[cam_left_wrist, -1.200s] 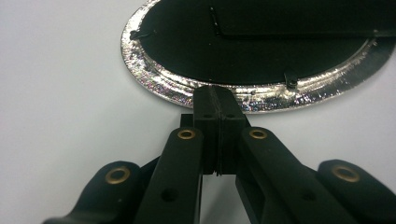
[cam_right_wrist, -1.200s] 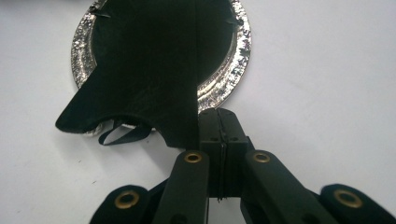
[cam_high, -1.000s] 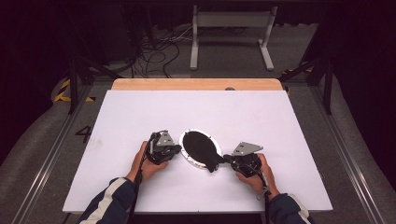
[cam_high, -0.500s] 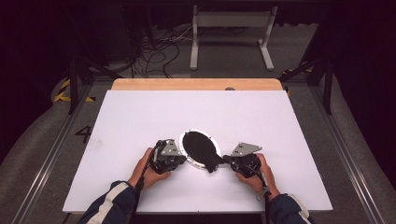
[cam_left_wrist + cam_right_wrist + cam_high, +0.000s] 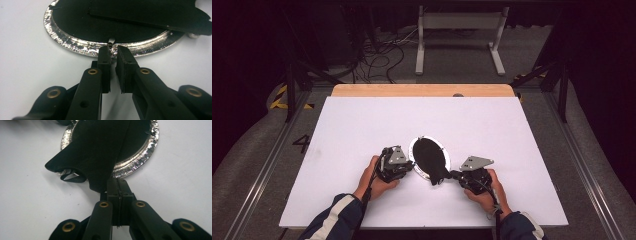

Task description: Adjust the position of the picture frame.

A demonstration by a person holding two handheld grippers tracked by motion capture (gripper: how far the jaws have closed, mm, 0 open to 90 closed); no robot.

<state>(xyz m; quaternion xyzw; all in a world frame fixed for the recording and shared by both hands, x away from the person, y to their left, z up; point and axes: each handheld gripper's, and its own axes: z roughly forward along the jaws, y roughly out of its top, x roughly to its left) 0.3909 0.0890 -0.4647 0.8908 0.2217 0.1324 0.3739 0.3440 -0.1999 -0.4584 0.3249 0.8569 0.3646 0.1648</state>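
Now we note that the left gripper [image 5: 113,53], at nine o'clock of the silver ring [image 5: 75,46] near the table's [image 5: 362,125] centre, has just been opening off its rim, jaws parted, releasing, while the right gripper [image 5: 117,185] stays clenched on the black cloth [image 5: 100,150].

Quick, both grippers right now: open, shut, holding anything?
Left gripper: jaws slightly apart and just been opening, tips at the silver rim, gripping nothing.
Right gripper: shut on the black fabric.
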